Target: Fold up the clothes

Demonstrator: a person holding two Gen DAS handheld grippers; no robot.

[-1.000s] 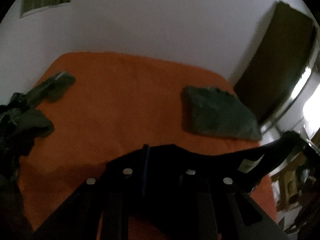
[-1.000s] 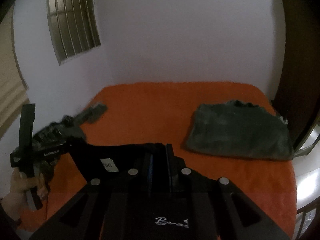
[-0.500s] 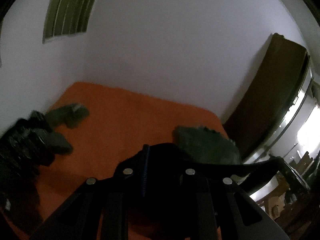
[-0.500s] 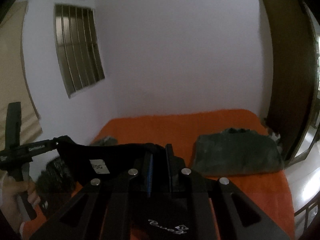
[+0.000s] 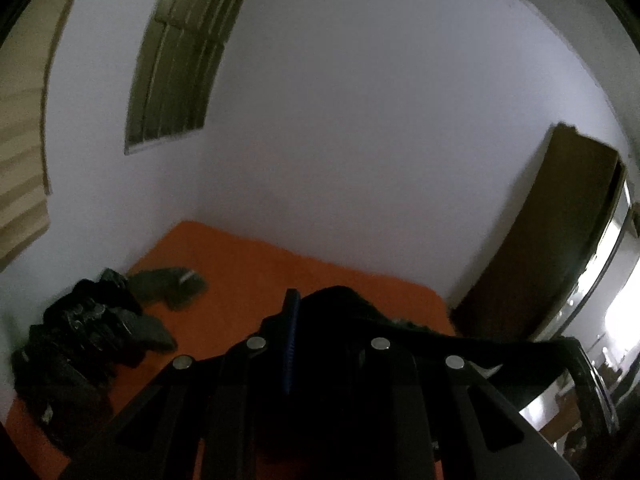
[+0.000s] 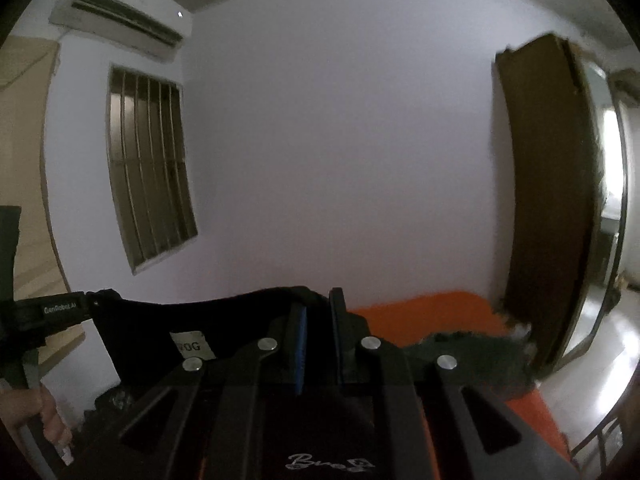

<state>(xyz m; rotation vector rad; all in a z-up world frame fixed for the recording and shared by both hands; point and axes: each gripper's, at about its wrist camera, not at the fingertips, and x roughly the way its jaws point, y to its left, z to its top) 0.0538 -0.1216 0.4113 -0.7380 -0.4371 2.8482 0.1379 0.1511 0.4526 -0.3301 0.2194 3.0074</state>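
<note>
Between both hand-held grippers, black garment (image 6: 152,332)

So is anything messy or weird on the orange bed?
Yes. A crumpled heap of dark clothes is bunched at the left edge of the orange bed, unfolded. The black garment stretched between both grippers is expected.

Left tongs (image 5: 316,320) clamped on black garment (image 5: 360,320) above orange bed (image 5: 248,264).

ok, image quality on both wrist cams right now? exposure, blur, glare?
Left wrist: dim and soft, black garment nearly detail-less, blown-out glare by the doorway, strong fisheye bend on the window. Right wrist: equally dark but sharper, garment label partly legible.
</note>
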